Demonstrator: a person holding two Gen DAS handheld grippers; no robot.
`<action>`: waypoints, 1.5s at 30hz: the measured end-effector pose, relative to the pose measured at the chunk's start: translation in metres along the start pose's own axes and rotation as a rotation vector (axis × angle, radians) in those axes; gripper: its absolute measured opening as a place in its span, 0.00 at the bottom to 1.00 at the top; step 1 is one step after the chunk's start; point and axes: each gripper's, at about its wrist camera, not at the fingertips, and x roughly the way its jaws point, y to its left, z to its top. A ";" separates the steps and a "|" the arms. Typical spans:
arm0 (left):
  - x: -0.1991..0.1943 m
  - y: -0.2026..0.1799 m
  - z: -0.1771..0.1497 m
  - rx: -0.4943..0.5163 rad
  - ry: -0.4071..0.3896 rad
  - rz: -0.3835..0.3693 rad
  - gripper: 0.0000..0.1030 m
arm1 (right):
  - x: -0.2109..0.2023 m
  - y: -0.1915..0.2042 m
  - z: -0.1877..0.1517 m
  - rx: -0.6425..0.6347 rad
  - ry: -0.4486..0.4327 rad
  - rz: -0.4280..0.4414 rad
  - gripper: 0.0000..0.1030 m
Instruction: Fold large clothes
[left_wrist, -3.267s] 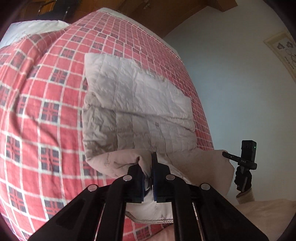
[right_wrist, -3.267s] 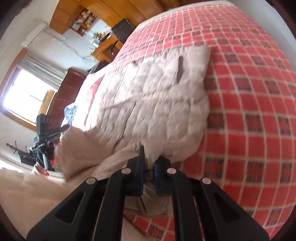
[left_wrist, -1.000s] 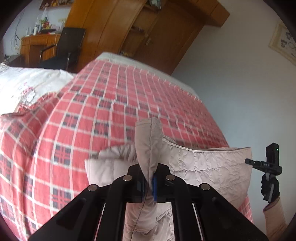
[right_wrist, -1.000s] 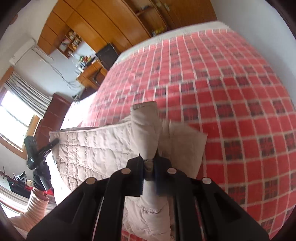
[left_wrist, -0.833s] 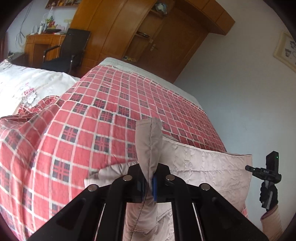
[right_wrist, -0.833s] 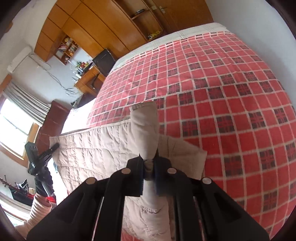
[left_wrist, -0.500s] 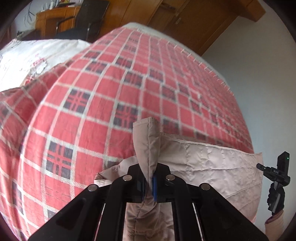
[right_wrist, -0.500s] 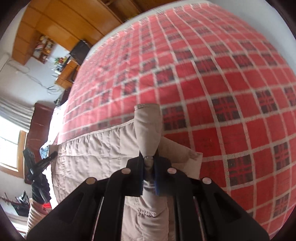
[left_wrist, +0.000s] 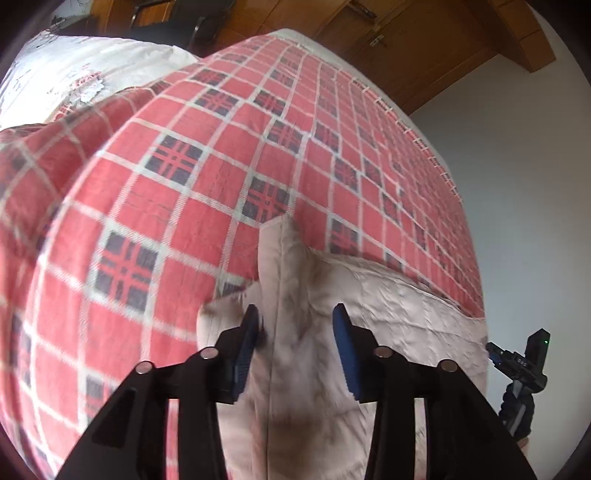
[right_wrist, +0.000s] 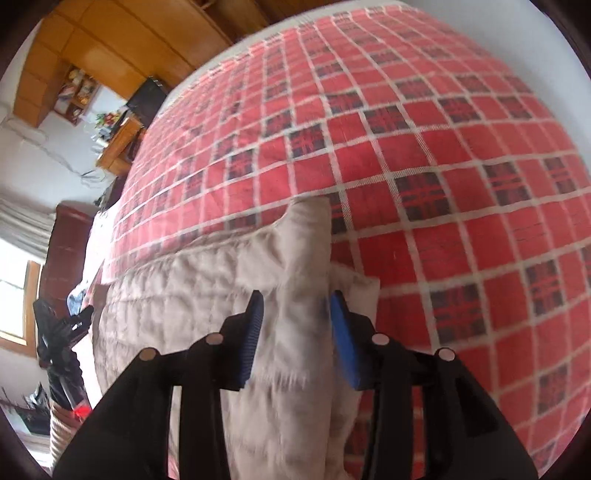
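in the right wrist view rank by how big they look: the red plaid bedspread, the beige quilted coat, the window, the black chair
1. red plaid bedspread, fills most of the view
2. beige quilted coat, though nearness to the camera enlarges it
3. and 4. black chair and window: both small and far, too alike to rank; the frame edge crops the window

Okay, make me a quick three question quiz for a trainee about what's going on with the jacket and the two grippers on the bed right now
1. True or false: the left gripper is clamped shut on the beige quilted jacket.
2. What does the jacket lie on?
   A. a bare wooden floor
   B. a red plaid bedspread
   C. a white tablecloth
3. Fill in: the right gripper has its blue-padded fingers ____, with a raised fold of the jacket standing between them.

Key:
1. False. Its fingers are spread apart, with a raised fold of jacket between them.
2. B
3. open
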 end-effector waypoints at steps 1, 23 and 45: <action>-0.009 -0.002 -0.009 0.014 0.001 -0.013 0.48 | -0.008 0.000 -0.006 -0.013 -0.004 0.012 0.41; -0.043 0.003 -0.135 -0.026 0.044 -0.030 0.09 | -0.050 -0.001 -0.144 -0.075 0.091 0.169 0.11; -0.045 0.024 -0.124 -0.063 0.069 -0.065 0.43 | -0.037 -0.020 -0.146 -0.048 0.139 0.116 0.29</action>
